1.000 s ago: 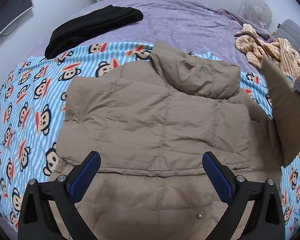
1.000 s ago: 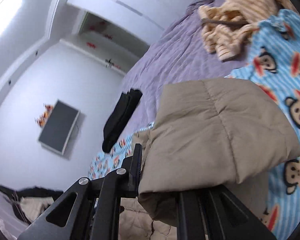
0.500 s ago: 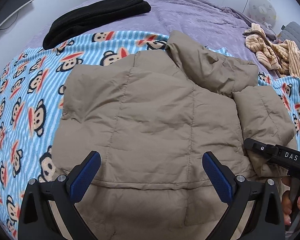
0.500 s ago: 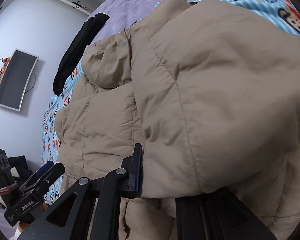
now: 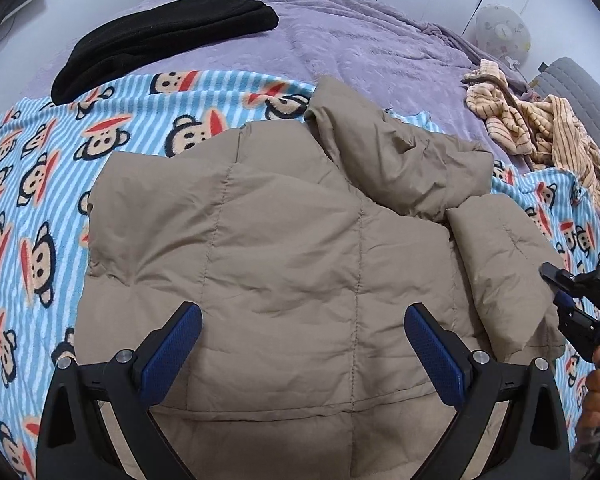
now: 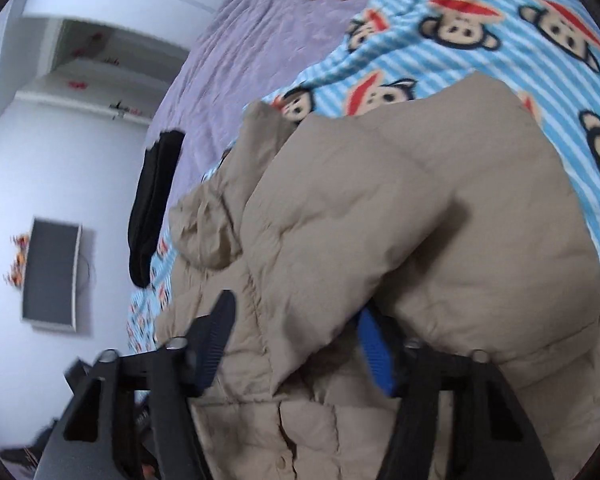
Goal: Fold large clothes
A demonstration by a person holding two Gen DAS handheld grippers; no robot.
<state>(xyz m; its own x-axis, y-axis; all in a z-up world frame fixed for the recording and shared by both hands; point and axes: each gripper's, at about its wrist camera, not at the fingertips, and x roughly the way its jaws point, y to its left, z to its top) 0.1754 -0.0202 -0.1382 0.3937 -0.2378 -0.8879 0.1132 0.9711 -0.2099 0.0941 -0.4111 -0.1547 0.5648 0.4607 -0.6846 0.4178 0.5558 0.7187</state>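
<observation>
Right wrist view shows your right gripper [image 6: 296, 344] has just been opening, its jaws slack around the sleeve [image 6: 440, 248] now laid across the jacket [image 5: 284, 248] on the blanket [image 5: 32, 184], while your left gripper [image 5: 302, 354] hangs spread and empty above the hem.

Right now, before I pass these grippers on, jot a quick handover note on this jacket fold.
Left gripper: open, hovering over the tan puffer jacket, holding nothing.
Right gripper: jaws have just been opening, the sleeve loose between them.
Jacket lies on the monkey blanket.
Done: right-hand sleeve folded over the body.
Left: probably draw the right gripper clear, then fold the body and hood.
</observation>
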